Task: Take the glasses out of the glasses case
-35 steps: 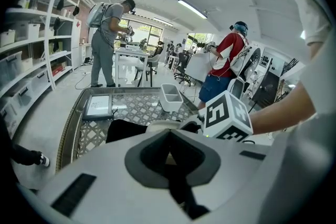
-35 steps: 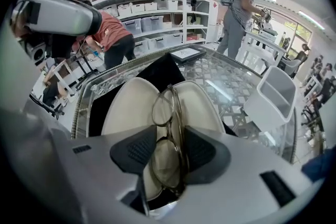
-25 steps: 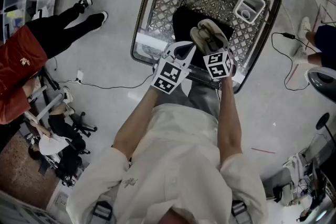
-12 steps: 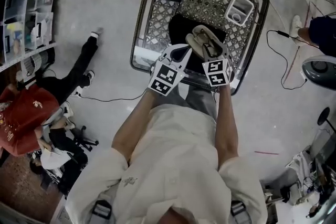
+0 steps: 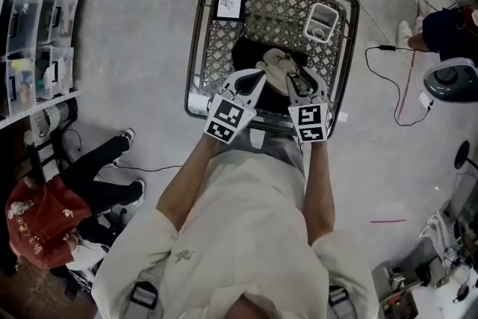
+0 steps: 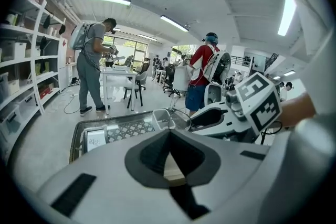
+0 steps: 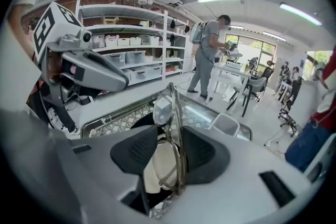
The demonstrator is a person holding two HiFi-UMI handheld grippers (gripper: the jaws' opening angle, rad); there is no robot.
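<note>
Only up close, glasses (image 7: 163, 108) in right gripper (image 7: 169, 139)

Table (image 5: 276, 11): grey lattice pattern. Cloth (image 5: 245, 56): black. Glasses case (image 5: 273, 63): beige. Glasses (image 7: 163, 110): clear lenses, thin pale metallic frame. Left gripper (image 5: 258, 77) and right gripper (image 5: 302, 80): white bodies, dark pads, black-and-white square markers.

We find on the table (image 5: 280, 7) a card (image 5: 229, 2) at the far left corner and a tray (image 5: 321, 21) at the far right. A cloth (image 5: 245, 54) lies mid-table, with the case (image 5: 275, 63) on it. The glasses (image 7: 164, 109) stand between the right gripper's (image 5: 302, 82) jaws, near the case.
</note>
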